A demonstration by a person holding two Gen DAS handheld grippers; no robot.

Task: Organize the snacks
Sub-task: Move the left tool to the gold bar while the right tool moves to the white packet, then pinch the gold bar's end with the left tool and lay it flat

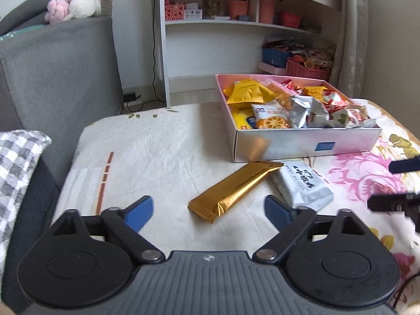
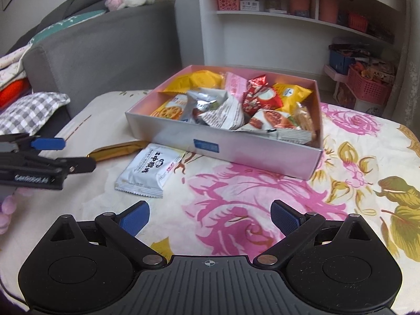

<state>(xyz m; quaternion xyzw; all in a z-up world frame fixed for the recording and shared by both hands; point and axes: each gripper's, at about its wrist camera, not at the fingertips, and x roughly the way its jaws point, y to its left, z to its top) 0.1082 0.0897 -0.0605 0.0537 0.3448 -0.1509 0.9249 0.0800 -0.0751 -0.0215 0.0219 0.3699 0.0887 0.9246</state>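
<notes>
Left gripper, bottom of the left wrist view: ribbed grey body, black pivot arms, blue ribbed pads. Jaws wide, nothing between the pads. Just beyond them, centre frame, a gold foil bar lies flat on the table, long and narrow, crimped ends, glossy creased wrapper, slanting toward the upper right. Its far end touches or overlaps a white snack packet, matte, pillow-shaped, dark print, serrated seams; which one lies on top cannot be told.

Right gripper, bottom of the right wrist view: same build, jaws wide and empty, over the cloth's pink rose print. Table cover is wrinkled fabric, plain cream at frame left, pink and olive floral at right.

Behind the two loose snacks, upper centre, an open cardboard box, pale pink-white, glossy walls, small blue label on the near wall. It is heaped with crumpled packets: yellow, silver foil, red, and a white one showing a biscuit picture. Print too small to read.

From the right wrist view the left gripper enters at the left edge and hides most of the gold foil bar. At the right edge of the left wrist view, only dark blurred tips of the right gripper show.

Farthest: grey upholstered sofa upper left, white shelf unit top centre, its contents indistinct.
</notes>
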